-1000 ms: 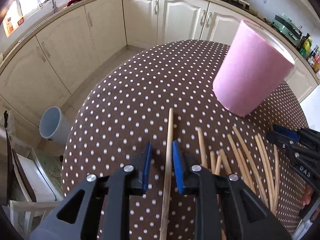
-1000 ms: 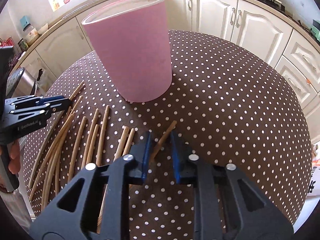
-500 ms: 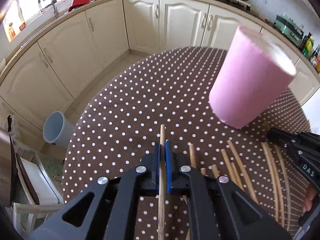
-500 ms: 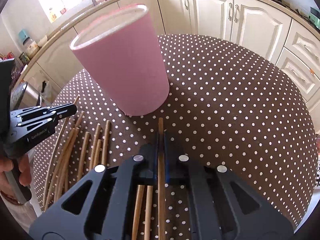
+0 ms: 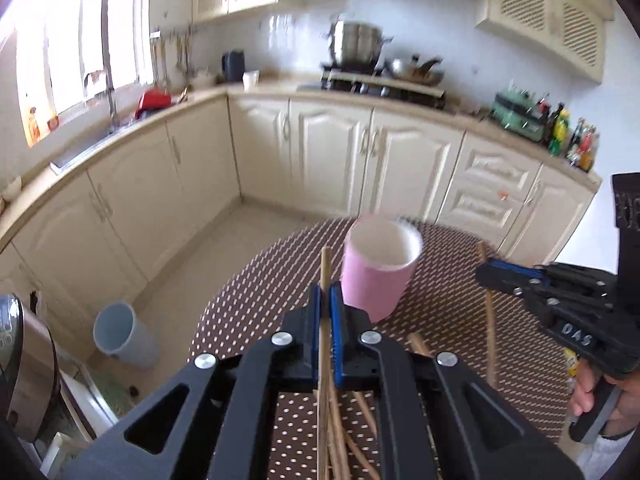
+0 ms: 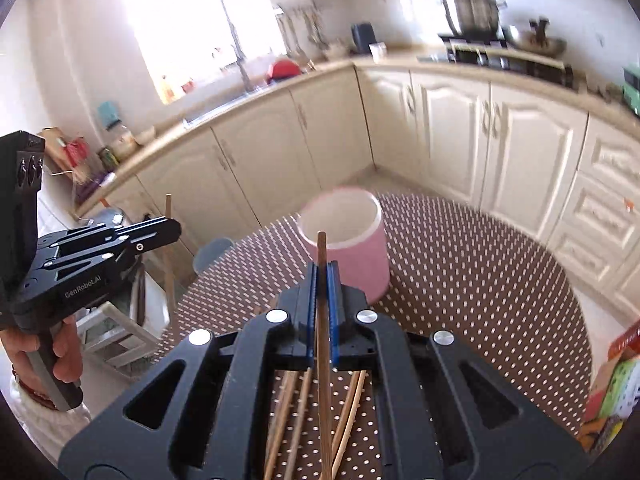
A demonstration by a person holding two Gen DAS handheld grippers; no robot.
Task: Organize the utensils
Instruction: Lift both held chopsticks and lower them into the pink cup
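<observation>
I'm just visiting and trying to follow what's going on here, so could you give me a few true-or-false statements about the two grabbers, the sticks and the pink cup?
1. The left gripper is clamped on a chopstick. True.
2. The right gripper is open and holds nothing. False: it is shut on a chopstick.
3. The pink cup lies on its side. False: it stands upright, mouth up.
4. Chopsticks already stand in the pink cup. False: none show inside.
5. More loose chopsticks lie on the dotted tablecloth. True.
</observation>
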